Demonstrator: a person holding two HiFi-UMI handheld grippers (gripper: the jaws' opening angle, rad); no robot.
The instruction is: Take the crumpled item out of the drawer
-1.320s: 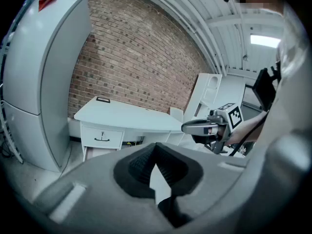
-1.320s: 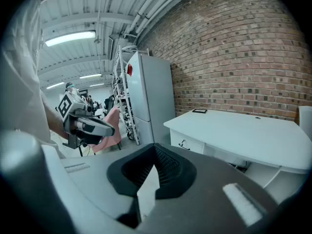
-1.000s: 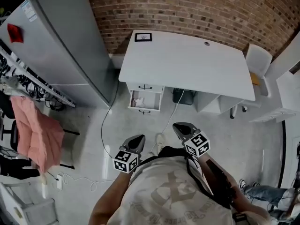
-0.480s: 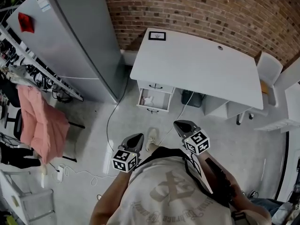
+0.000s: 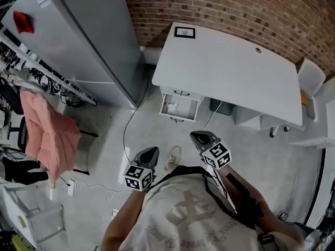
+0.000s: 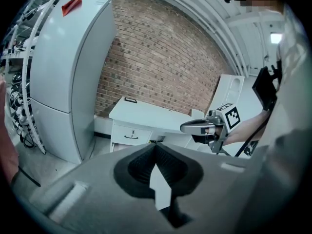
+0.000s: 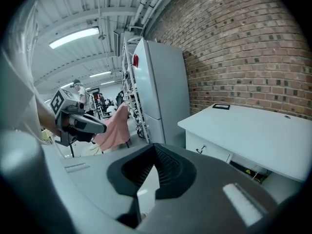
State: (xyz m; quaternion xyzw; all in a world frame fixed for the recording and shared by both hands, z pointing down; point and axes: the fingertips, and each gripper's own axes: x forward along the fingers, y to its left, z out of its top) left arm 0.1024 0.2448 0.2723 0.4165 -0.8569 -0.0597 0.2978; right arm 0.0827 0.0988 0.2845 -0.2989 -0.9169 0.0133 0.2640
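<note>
A white desk (image 5: 225, 72) stands against the brick wall. Under its left end a lower drawer (image 5: 190, 110) is pulled open, and a small crumpled white item (image 5: 170, 107) lies inside it. Both grippers are held low in front of the person's chest, well short of the drawer. My left gripper (image 5: 151, 152) is shut with nothing in it, as its own view shows (image 6: 156, 147). My right gripper (image 5: 198, 136) points at the desk, its jaws also shut and empty (image 7: 155, 147). The drawer's inside is hidden in both gripper views.
A tall grey fridge (image 5: 78, 30) stands left of the desk. A pink cloth (image 5: 49, 135) hangs on a rack at the far left. Cables (image 5: 128, 135) trail over the floor before the drawer. A white chair (image 5: 311, 77) sits at the desk's right end.
The person has stepped closer to the desk, which now sits larger and further right in the head view. Both grippers moved forward with the body and stayed shut.
</note>
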